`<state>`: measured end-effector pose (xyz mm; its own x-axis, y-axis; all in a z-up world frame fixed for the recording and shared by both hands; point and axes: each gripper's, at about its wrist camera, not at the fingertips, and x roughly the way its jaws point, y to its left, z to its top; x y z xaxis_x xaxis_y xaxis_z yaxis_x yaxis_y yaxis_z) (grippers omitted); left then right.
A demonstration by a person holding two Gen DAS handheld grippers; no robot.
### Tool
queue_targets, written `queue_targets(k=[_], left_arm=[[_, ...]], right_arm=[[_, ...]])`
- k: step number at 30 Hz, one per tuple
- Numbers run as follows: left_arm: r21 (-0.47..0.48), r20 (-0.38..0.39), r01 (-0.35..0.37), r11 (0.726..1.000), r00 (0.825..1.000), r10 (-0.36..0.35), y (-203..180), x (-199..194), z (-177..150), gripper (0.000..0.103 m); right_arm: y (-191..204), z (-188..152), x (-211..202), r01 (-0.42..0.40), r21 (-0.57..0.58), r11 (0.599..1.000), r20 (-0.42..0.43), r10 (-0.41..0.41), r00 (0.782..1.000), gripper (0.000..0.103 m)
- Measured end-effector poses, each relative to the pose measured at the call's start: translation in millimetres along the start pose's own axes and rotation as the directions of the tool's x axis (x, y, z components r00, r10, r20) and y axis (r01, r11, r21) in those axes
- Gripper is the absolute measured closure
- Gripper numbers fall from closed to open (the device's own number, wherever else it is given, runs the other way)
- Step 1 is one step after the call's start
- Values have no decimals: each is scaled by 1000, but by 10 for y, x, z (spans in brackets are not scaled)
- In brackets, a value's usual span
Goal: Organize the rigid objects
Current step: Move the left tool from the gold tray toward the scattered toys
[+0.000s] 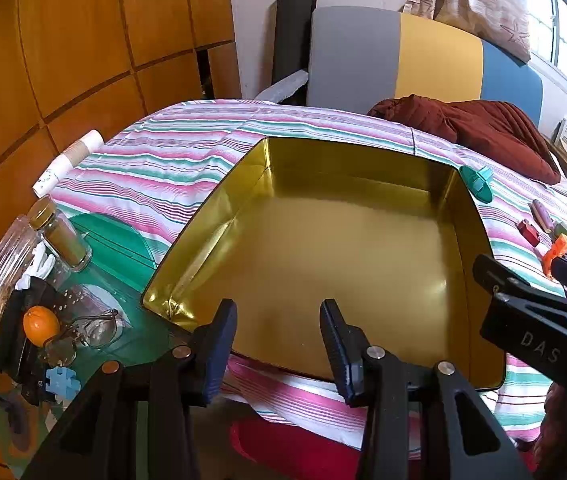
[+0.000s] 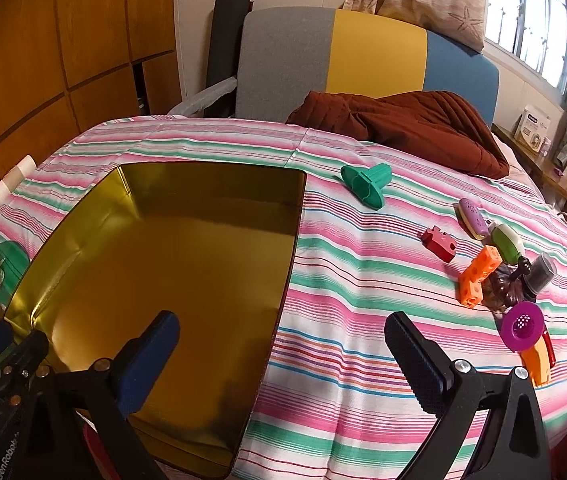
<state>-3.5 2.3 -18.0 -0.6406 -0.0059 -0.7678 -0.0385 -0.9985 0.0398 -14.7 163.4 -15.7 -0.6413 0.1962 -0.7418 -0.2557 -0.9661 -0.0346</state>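
Observation:
A large gold tin box (image 1: 363, 264) (image 2: 171, 264) lies open on the striped bedspread with nothing in it. My left gripper (image 1: 279, 344) hovers open over its near rim, holding nothing. My right gripper (image 2: 283, 344) stands wide open above the tin's right edge and the bedspread, also with nothing in it. To the right lie small toys: a green funnel-shaped piece (image 2: 367, 184) (image 1: 479, 182), a red block (image 2: 439, 244), an orange holed block (image 2: 477, 276), a purple brush (image 2: 473, 212), a green-and-white piece (image 2: 505, 242) and a magenta strainer (image 2: 523, 326).
A brown blanket (image 2: 411, 128) is bunched at the head of the bed before a grey, yellow and blue headboard (image 2: 375, 56). At the left a green glass side table (image 1: 115, 240) carries jars, an orange (image 1: 41, 325), glasses and a blue puzzle piece (image 1: 61, 380). Wooden cupboards stand behind.

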Motion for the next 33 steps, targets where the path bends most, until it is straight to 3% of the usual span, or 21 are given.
queue_targets(k=[8,15,18,22,27,30,33], left_arm=[[15,-26,39,999,999,-38,-51,32,-50,60],[58,-55,192,980,981,-189,-192,39,-172,60],[98,-39,230,968,973,-227,-309,-10,-227,60],[179,3,244,953,969,-249,-470,-137,-289,60],[246,38,340,908,932,-360,-590,-328,-326,60],[232,11,426,875,898,-440,-616,-354,-309,60],[208,-24,466,860,881,-472,-645,-341,-292,60]], right_arm=[[-128,-20,-21,14,19,1000,1,-14,1000,0],[-542,-81,-18,-3,100,995,-4,4,1000,0],[-757,-150,15,-34,139,990,-17,36,999,0],[-1021,-273,61,-3,156,988,-47,10,999,0],[-1422,-389,120,79,145,986,-92,-66,994,0],[-1703,-374,122,145,139,980,-103,-131,986,0],[-2091,-301,83,177,194,965,-103,-160,982,0]])
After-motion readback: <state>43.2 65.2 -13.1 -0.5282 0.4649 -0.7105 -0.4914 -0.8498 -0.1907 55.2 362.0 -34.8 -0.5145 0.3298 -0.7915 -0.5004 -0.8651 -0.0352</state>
